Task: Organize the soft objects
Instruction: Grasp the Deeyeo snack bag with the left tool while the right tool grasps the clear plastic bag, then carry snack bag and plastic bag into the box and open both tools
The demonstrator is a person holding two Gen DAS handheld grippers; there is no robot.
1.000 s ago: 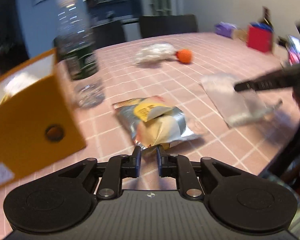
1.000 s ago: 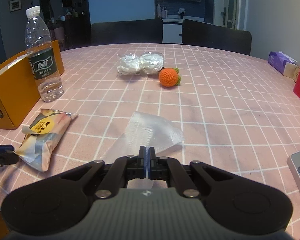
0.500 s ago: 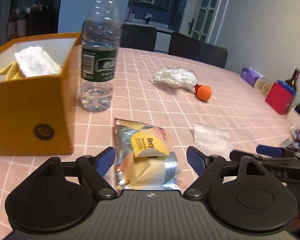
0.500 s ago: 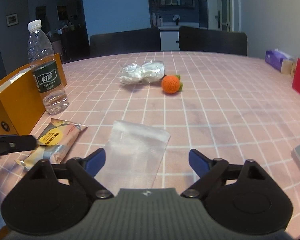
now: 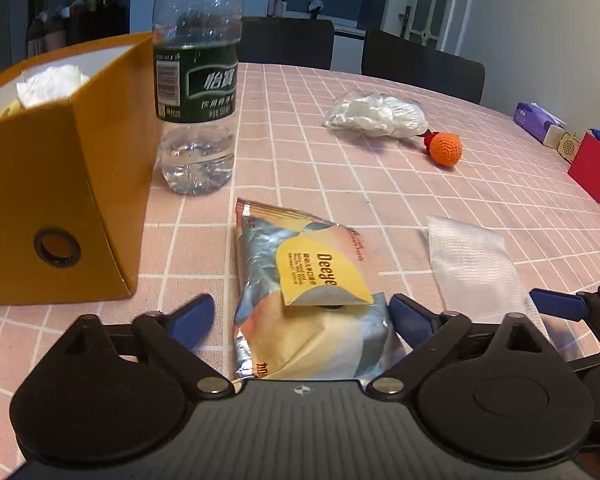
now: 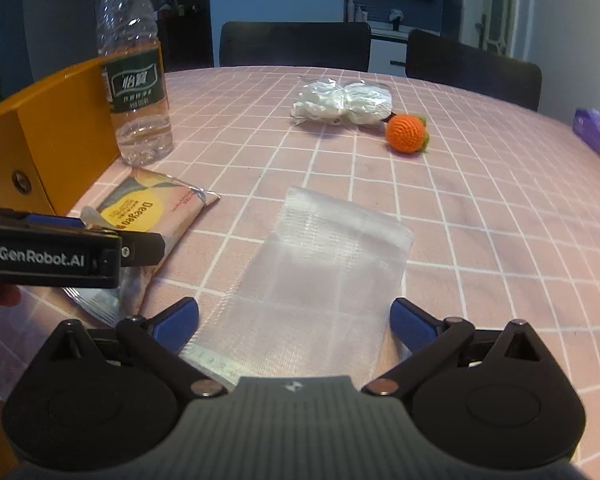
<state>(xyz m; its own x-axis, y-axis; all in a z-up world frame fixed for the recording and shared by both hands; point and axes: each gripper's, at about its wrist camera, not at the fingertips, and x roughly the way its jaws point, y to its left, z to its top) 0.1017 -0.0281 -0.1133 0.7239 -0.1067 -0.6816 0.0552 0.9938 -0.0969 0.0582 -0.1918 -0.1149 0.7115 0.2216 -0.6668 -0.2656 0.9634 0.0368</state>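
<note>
Left hand-held gripper (image 5: 302, 316): jaws wide, astride snack packet (image 5: 308, 296), not gripping. Right hand-held gripper (image 6: 294, 320): jaws opening, astride clear pouch (image 6: 324, 272). Both items flat on surface (image 6: 480, 216), beside yellow box (image 5: 60, 184).

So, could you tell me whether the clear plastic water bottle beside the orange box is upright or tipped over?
Upright. The clear plastic water bottle stands on its base on the pink checked tablecloth, white cap on top, beside the orange box.
</note>
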